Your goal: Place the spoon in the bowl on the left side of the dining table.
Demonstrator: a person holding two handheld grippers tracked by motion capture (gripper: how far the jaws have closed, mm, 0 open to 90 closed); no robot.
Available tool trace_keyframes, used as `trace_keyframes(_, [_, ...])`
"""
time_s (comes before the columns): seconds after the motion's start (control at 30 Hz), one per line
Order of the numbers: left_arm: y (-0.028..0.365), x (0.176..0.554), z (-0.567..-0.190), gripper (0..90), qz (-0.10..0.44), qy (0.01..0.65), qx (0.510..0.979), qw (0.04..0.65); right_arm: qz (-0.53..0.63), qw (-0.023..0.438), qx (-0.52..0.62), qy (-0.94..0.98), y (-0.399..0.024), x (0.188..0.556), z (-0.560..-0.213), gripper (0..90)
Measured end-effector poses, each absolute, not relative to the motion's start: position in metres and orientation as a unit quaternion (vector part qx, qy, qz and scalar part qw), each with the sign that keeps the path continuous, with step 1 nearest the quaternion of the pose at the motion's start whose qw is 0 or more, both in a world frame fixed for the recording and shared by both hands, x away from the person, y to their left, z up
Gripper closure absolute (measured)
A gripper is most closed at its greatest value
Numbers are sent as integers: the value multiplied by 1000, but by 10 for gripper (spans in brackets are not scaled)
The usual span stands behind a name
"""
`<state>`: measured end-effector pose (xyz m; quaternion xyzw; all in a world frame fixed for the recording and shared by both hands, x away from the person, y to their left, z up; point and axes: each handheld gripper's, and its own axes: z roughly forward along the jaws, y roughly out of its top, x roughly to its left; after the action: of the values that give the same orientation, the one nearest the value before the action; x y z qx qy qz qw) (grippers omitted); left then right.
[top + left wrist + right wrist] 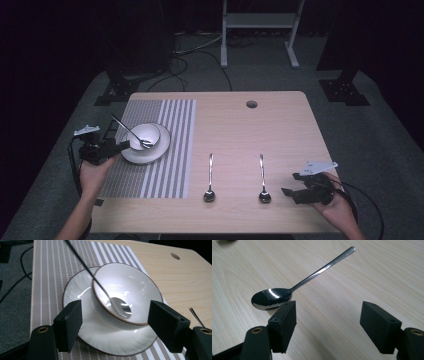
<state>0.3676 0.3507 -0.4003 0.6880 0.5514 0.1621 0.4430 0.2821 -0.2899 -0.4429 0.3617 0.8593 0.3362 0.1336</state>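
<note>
1. White bowl (pixel 144 135) on its plate (pixel 161 148), left of centre in the high view, already held a spoon (pixel 131 132); the left tool (pixel 123 145) hovered beside it, jaws apart and empty.
2. The step seemed to be moving spoons into the bowl.
3. The right tool (pixel 287 193), wide open and empty at lower right, judged next to close on the nearest spoon (pixel 287 291) on the surface (pixel 280 125).

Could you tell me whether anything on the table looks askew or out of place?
Yes: the bowl sits off-centre on its plate, pushed toward one rim and tilted, with a spoon resting inside. The two spoons on the bare table lie neatly parallel. Nothing looks spilled or damaged.
</note>
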Motion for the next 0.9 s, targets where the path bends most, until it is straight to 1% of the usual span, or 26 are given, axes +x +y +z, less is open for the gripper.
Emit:
trace_keyframes(0.07, [347, 365, -399, 250, 156, 548, 687, 452, 336, 134, 362, 859, -290, 282, -443, 279])
trace_keyframes(0.23, [334, 359, -394, 203, 155, 525, 706, 450, 338, 139, 365, 856, -290, 282, -442, 274])
trace_keyframes(0.6, [302, 356, -392, 169, 147, 483, 735, 452, 336, 141, 363, 858, -289, 281, -444, 273])
trace_keyframes(0.7, [295, 355, -392, 161, 134, 473, 742, 456, 336, 143, 364, 857, -291, 281, -444, 273])
trace_keyframes(0.8, [286, 353, -392, 140, 137, 461, 751, 453, 336, 144, 364, 856, -291, 280, -444, 273])
trace_keyframes(0.87, [281, 352, -392, 139, 130, 455, 756, 452, 336, 145, 364, 857, -291, 280, -444, 270])
trace_keyframes(0.9, [278, 352, -393, 122, 126, 455, 756, 452, 336, 145, 364, 856, -291, 280, -443, 269])
